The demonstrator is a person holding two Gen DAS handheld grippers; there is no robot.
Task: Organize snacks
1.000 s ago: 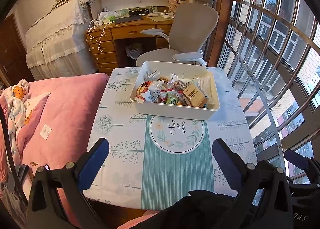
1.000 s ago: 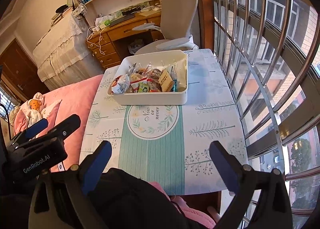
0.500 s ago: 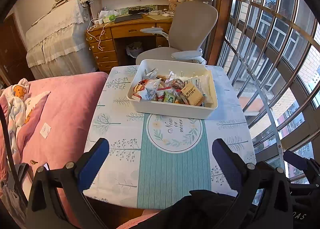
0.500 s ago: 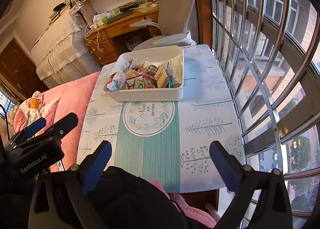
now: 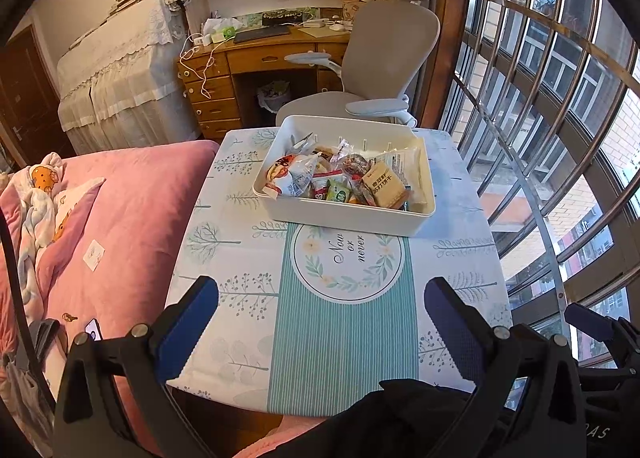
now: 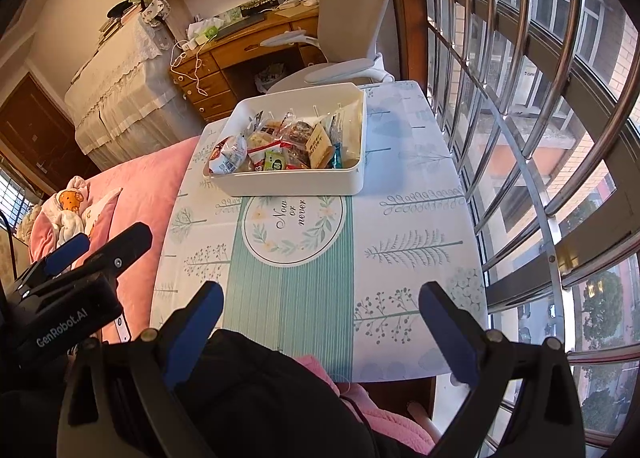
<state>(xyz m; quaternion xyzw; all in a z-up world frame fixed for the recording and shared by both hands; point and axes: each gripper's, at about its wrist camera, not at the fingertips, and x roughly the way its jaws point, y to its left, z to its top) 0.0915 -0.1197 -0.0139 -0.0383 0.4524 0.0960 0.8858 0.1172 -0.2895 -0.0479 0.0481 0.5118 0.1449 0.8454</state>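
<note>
Standing far ahead of both grippers, the bench (image 5: 460, 258) carries only a white box (image 5: 344, 218) at its far side, beyond the round print on the cloth. The near part of the cloth, just ahead of the fingers, shows nothing lying on it. All the snacks (image 5: 336, 178) that can be seen lie heaped inside the box, so they are already gathered in one place; this fits a sorting that is finished as well as a full box waiting to be sorted out. The left gripper (image 5: 322, 318) is spread wide and grasps nothing. The right gripper (image 6: 320, 322) is also released and empty, held low above the person's lap, well apart from the box, probably to keep the view free.
</note>
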